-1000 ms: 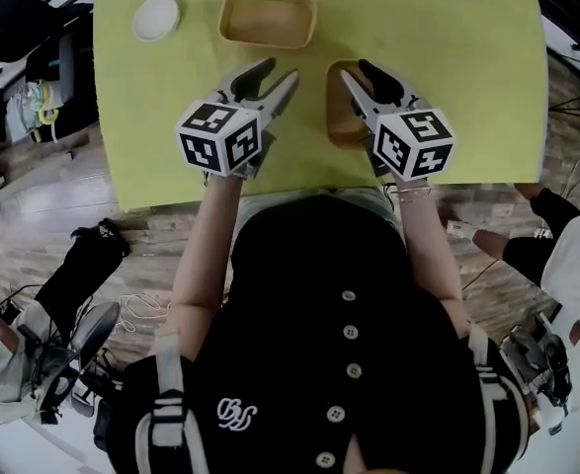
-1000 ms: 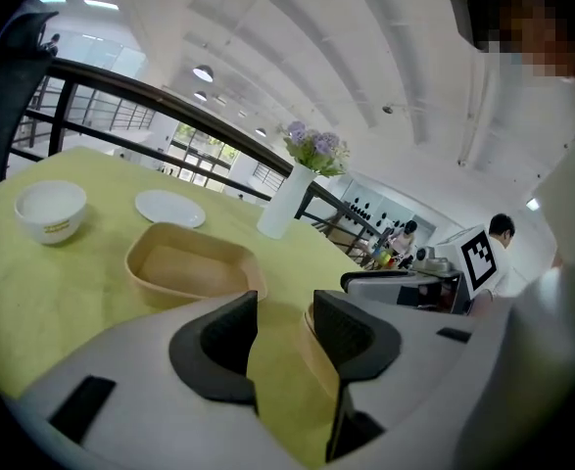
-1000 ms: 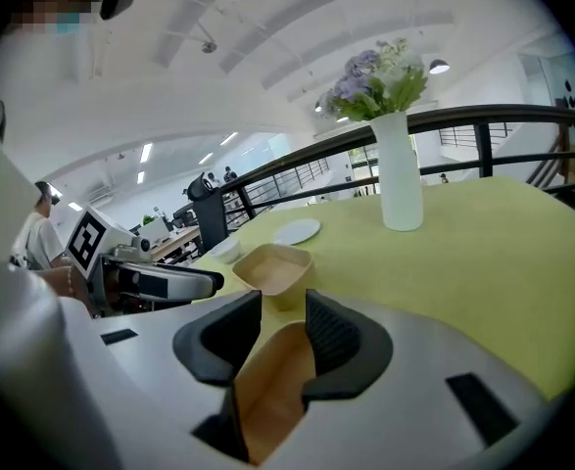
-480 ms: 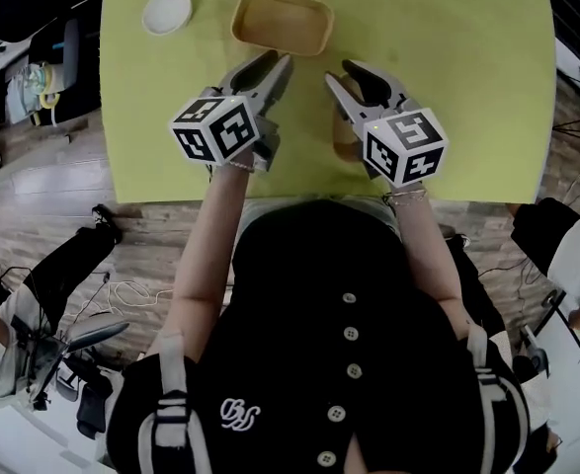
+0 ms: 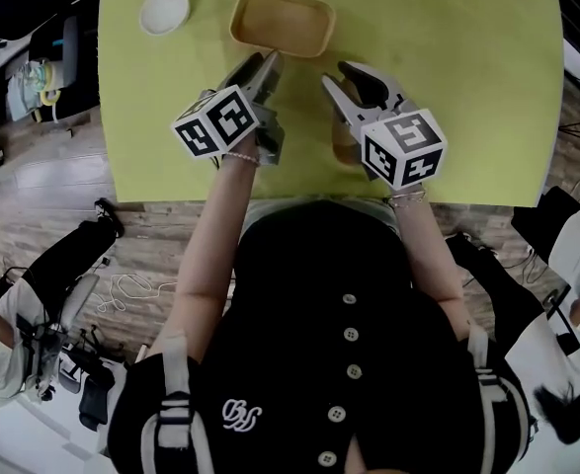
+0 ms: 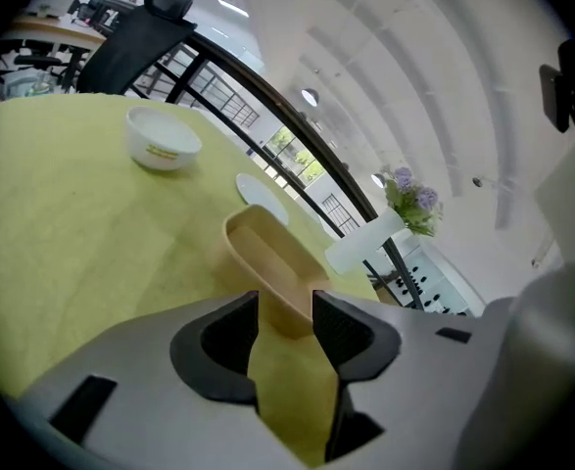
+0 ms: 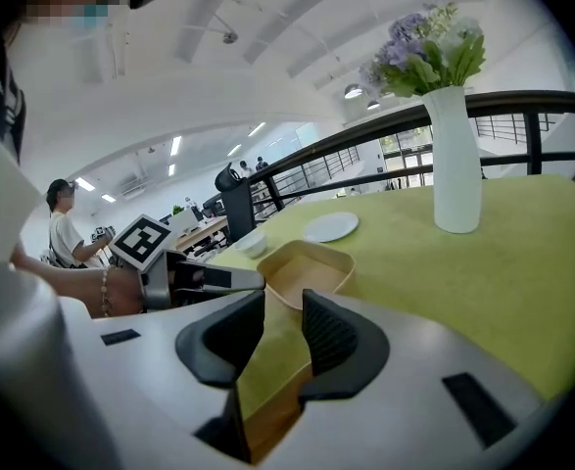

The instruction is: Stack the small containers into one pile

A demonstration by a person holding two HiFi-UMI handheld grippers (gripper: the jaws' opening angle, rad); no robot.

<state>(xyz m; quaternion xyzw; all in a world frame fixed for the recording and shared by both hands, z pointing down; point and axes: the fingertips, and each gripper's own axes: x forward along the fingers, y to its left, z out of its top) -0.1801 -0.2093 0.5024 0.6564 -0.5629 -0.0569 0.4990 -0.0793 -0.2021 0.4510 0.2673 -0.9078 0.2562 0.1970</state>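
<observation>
Tan rectangular container (image 5: 282, 23) set on green table (image 5: 467, 87), left gripper (image 5: 266, 62) held near it, jaws just opened wider, nothing grasped, right gripper (image 5: 337, 74) unclenched though just narrowed, empty, over second tan container (image 5: 340, 141).

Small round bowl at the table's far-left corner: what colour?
White. The small round bowl shows best in the left gripper view, against the yellow-green tablecloth.

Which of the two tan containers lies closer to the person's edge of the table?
The tan container half hidden under the right gripper, close to the near edge; the other tan container sits fully in view farther out, beside the white bowl.
</observation>
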